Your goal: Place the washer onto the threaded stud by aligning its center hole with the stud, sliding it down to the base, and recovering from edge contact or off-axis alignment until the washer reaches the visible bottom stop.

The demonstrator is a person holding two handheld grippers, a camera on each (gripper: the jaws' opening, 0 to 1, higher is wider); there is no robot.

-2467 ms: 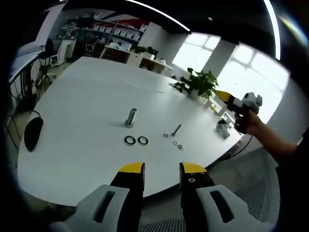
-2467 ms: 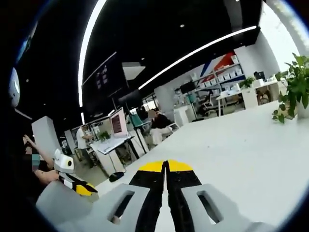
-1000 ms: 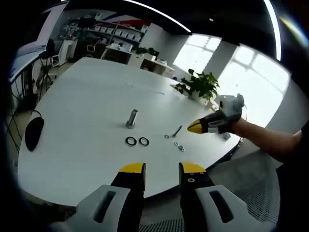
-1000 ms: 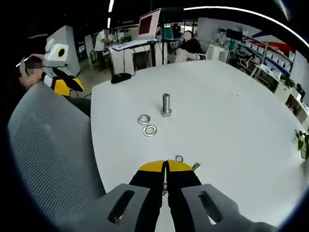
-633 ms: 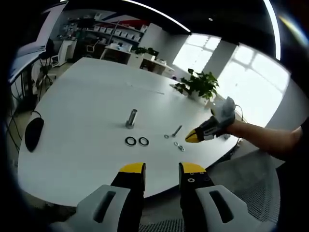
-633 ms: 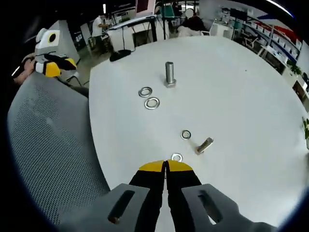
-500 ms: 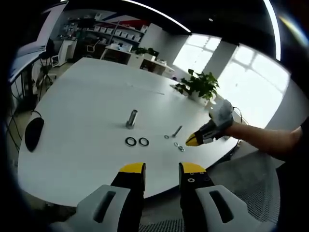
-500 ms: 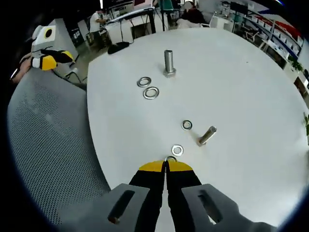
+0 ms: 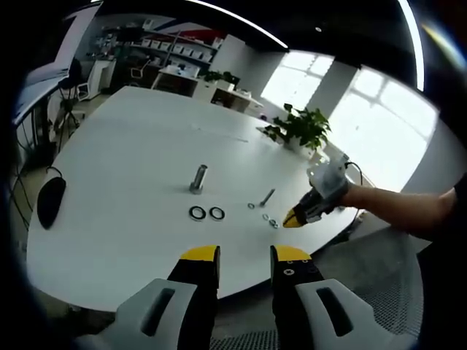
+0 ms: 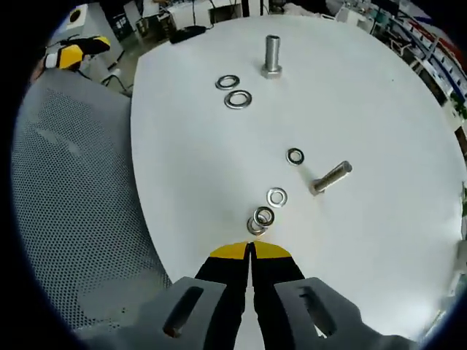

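Right gripper (image 10: 250,251) now nearer small washers (image 10: 264,216), overlapping close up

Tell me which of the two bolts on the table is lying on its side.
The smaller bolt, lying flat near the small washers. The larger threaded stud stands upright on its head beside the two big washers.

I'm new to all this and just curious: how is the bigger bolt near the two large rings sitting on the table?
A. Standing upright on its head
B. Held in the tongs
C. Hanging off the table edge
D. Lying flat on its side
A: the big bolt stands upright on the white table, close to the two large rings, with nothing gripping it.
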